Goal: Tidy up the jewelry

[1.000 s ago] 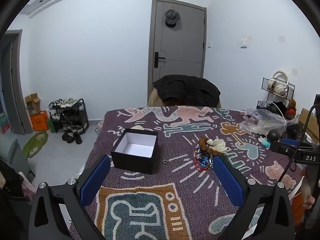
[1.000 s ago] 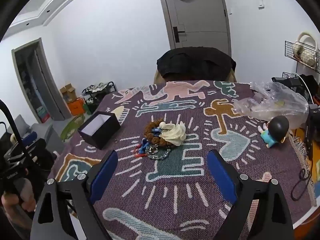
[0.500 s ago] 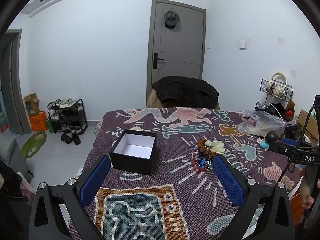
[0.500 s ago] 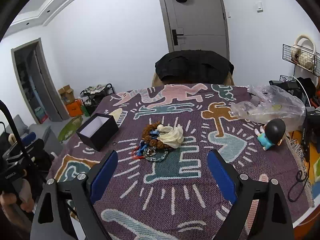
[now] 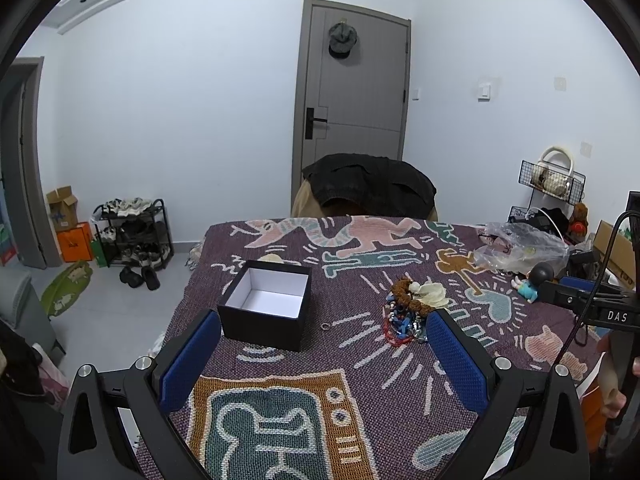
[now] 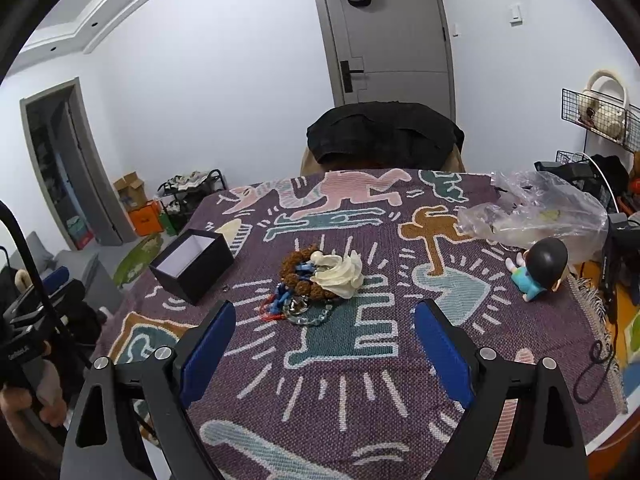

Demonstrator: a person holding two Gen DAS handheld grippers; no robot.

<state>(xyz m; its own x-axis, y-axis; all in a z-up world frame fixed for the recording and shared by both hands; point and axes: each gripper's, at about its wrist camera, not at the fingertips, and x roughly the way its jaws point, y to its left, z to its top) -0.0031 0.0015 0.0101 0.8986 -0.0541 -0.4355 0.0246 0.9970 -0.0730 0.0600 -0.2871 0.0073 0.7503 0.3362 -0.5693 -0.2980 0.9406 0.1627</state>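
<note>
Lately, both my tools, left (image 5: 320,344) and right (image 6: 320,334), had drawn back, jaws spread, grasping nothing. Jewelry heap (image 6: 316,284) lay on surface (image 6: 360,380), beside empty black box (image 5: 266,310); sorting unstarted.

White capitals "DAS" on the black body of the right gripper (image 5: 580,300), seen at the right edge of the left wrist view; no further letters legible there.

Small pale lettering on the black body of the left gripper (image 6: 24,350), at the left edge of the right wrist view: too blurred to read.

Orange box (image 5: 74,242) on the floor by the shoe rack: dark mark, unreadable.
</note>
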